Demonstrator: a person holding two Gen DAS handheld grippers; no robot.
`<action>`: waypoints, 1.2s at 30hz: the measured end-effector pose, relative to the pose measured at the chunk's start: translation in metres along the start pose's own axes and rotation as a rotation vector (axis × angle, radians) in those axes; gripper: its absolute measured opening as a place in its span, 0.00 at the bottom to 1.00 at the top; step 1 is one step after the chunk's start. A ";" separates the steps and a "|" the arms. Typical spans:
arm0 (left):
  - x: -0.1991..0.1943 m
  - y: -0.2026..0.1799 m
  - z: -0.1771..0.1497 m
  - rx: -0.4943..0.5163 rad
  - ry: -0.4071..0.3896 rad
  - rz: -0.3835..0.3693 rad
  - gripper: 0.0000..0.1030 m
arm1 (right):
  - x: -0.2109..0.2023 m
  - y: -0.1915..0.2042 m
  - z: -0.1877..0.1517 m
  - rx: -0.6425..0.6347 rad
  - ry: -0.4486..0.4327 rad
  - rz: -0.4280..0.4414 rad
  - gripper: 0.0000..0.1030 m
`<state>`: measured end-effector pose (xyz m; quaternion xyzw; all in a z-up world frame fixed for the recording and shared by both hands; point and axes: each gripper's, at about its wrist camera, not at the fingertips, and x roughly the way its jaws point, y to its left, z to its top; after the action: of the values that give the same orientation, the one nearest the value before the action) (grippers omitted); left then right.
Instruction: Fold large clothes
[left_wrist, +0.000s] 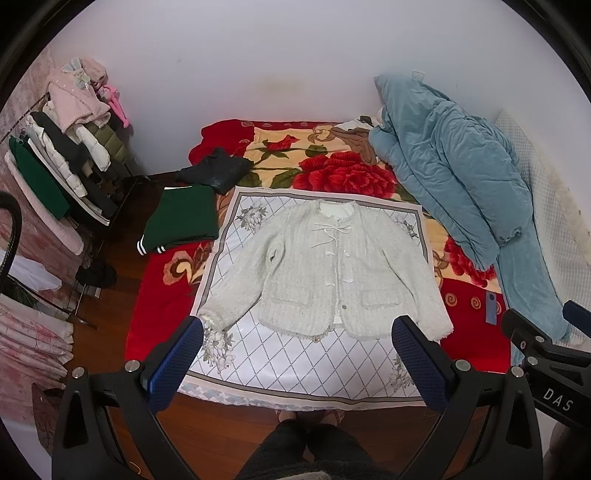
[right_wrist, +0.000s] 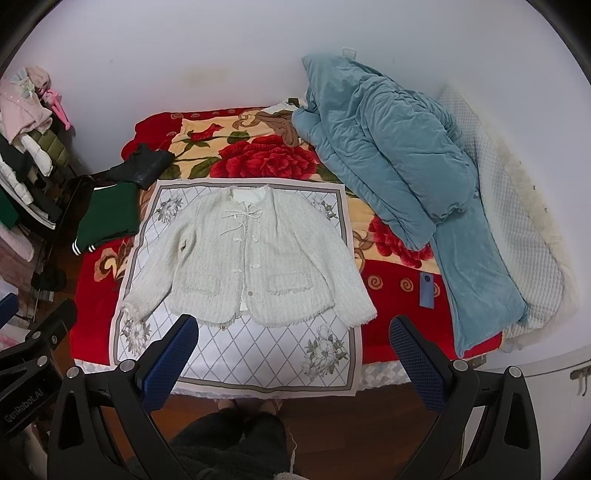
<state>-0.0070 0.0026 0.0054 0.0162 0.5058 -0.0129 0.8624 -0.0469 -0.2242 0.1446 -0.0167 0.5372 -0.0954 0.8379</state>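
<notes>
black frames, blue pads

the left gripper (left_wrist: 297, 334) has 2 fingers faced with dark blue dimpled pads (left_wrist: 417, 363) on matte black angular arms, with round silver screws at the joints. the right gripper (right_wrist: 293, 332) is built alike; seen from the left wrist, its black body bears white letters "das", and the left one's body reads "genrobot.ai". the person's legs (left_wrist: 306, 454) wear dark fuzzy fabric, with pale slippers (left_wrist: 314, 417) below.

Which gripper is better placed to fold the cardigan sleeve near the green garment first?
Probably left. The left gripper, open, hangs nearer that sleeve cuff of the cream cardigan; the right gripper, open too, is offset toward the other sleeve.
</notes>
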 end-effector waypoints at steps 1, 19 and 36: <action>0.000 0.000 0.000 0.000 0.000 0.000 1.00 | 0.000 0.000 0.000 0.000 0.001 -0.001 1.00; -0.003 0.002 -0.001 -0.003 0.003 -0.001 1.00 | -0.002 0.002 -0.002 -0.002 -0.004 -0.004 1.00; -0.002 0.004 -0.003 0.001 0.003 0.000 1.00 | -0.008 -0.001 -0.007 -0.006 -0.004 -0.004 1.00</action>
<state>-0.0109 0.0065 0.0058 0.0166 0.5071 -0.0131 0.8617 -0.0561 -0.2233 0.1489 -0.0206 0.5356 -0.0955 0.8388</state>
